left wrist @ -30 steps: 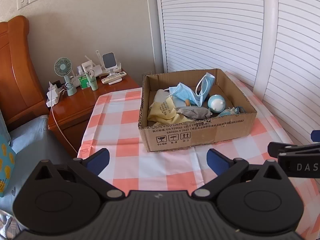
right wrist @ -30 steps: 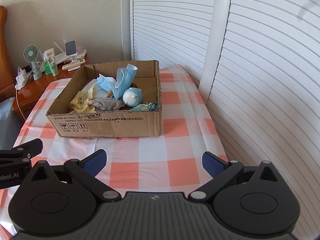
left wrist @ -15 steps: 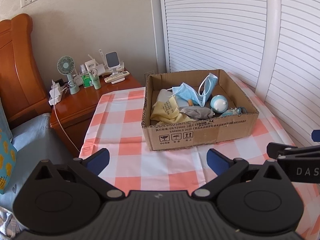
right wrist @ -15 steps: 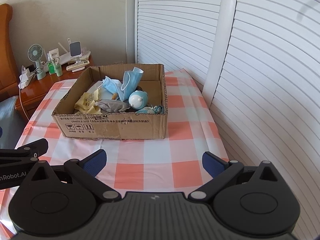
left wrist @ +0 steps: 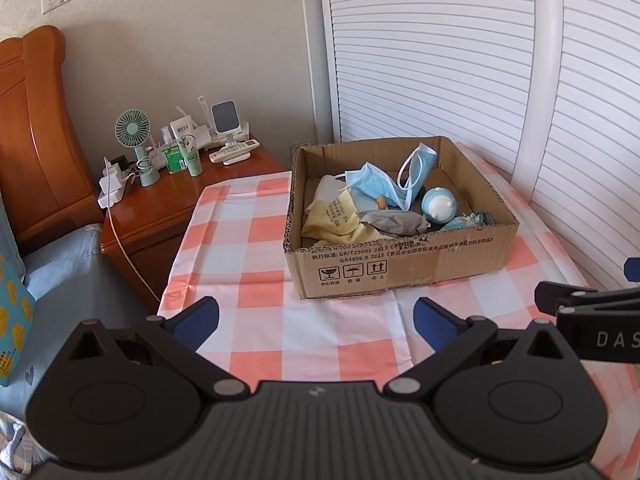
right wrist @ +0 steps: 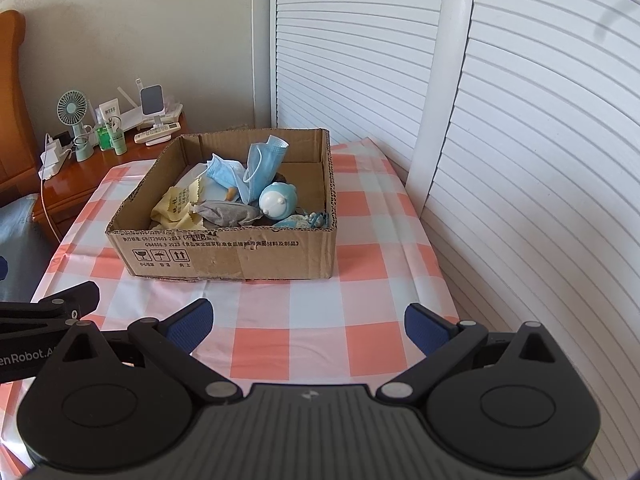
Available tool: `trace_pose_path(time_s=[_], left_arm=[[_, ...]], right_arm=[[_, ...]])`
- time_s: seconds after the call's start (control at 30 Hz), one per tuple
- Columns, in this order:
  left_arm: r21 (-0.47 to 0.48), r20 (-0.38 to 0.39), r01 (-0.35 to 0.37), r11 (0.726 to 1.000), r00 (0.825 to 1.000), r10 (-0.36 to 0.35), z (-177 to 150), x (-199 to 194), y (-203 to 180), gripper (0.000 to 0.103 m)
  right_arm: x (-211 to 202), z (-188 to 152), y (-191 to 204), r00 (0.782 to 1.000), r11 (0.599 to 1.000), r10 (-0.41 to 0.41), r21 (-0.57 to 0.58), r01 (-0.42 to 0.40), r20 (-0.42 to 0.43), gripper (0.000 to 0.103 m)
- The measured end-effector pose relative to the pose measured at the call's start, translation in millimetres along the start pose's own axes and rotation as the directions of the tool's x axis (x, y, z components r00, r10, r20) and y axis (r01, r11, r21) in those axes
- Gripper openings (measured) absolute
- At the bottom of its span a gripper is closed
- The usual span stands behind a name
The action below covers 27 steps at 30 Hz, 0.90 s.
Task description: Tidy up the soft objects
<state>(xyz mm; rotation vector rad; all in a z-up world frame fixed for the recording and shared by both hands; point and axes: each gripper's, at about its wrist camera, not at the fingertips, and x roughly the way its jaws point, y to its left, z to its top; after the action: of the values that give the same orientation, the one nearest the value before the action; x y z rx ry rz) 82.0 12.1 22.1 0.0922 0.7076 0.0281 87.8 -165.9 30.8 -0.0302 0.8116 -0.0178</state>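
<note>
Both claws hover spread wide and empty above the checked worktop (left wrist: 256, 240): left claw (left wrist: 316, 320), right claw (right wrist: 306, 322); ahead, a cardboard box (left wrist: 400, 270) holds blue face masks (left wrist: 380, 184), a yellow cloth (left wrist: 340, 220), a grey pouch (left wrist: 396, 222) and a round blue toy (left wrist: 439, 205).

We see bright, even daylight and sharp focus in both views. The louvered doors (right wrist: 520, 120) glare white, nearly washed out. Fisheye distortion bows their slats, and dark vignetting rounds off the frame corners.
</note>
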Motion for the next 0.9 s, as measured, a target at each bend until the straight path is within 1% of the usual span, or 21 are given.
trace_pose_path(time_s=[0.9], left_arm=[[-0.001, -0.002, -0.004, 1.0, 1.0, 0.004, -0.3, -1.0, -1.1, 0.102]], right_arm=[[-0.8, -0.3, 0.8, 1.0, 1.0, 0.01, -0.002, -0.01, 0.004, 0.103]])
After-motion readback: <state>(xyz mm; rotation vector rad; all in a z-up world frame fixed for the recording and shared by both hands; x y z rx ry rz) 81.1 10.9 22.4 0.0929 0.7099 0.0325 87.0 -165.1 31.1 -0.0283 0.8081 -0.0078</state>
